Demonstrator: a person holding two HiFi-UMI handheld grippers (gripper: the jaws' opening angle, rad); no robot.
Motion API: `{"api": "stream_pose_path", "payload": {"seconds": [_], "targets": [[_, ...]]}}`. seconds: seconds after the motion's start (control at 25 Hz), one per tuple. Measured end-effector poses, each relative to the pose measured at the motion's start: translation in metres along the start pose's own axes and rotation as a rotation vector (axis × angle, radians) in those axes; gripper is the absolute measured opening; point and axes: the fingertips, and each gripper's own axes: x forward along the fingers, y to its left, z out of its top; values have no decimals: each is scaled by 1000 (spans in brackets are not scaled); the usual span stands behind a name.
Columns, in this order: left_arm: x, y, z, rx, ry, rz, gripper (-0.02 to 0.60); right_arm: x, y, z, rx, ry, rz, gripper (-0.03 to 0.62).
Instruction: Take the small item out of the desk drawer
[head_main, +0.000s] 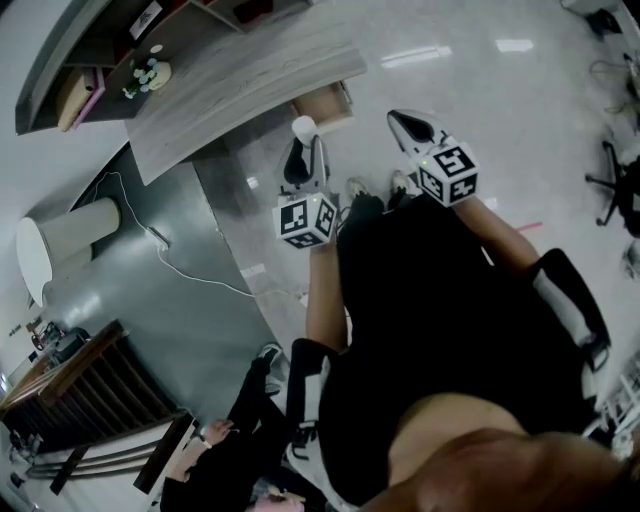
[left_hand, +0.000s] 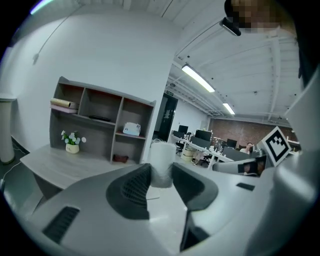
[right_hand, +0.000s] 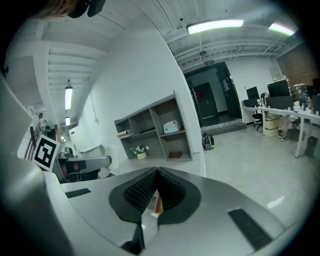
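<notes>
Left gripper (left_hand: 161, 171) first: fingers clamped on the small white item (left_hand: 162, 156), a pale upright cylinder, held in the air off the worktop's (head_main: 240, 75) front edge, clear of the open drawer (head_main: 325, 103). Right gripper (right_hand: 156, 180) hangs alongside, fingers together, nothing in them. My worry now: much of the item stands proud of the fingers, so a quick swing or a knock against the worktop edge could tip it loose, straight down to the floor (head_main: 500, 90)

Flower pot (head_main: 148, 74) on wooden desk (head_main: 250, 85)
</notes>
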Motion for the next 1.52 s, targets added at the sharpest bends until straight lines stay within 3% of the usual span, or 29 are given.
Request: {"api": "stream_pose_path", "payload": {"seconds": [0.28,0.52,0.92,1.52], "targets": [[-42,-3,35,15,-128,14,141,4,37,7,-6,-37,1,-2],[-65,-4,39,-9,-181,10,141,1,53,11,-34,-63,-11,-2],[-70,-17,26,-40,-168,-38,141,-6,63,5,-43,-61,-10,-2],[-82,-14,18,-49,-157,-36,141,-8,81,2,-54,-57,15,-2]]}}
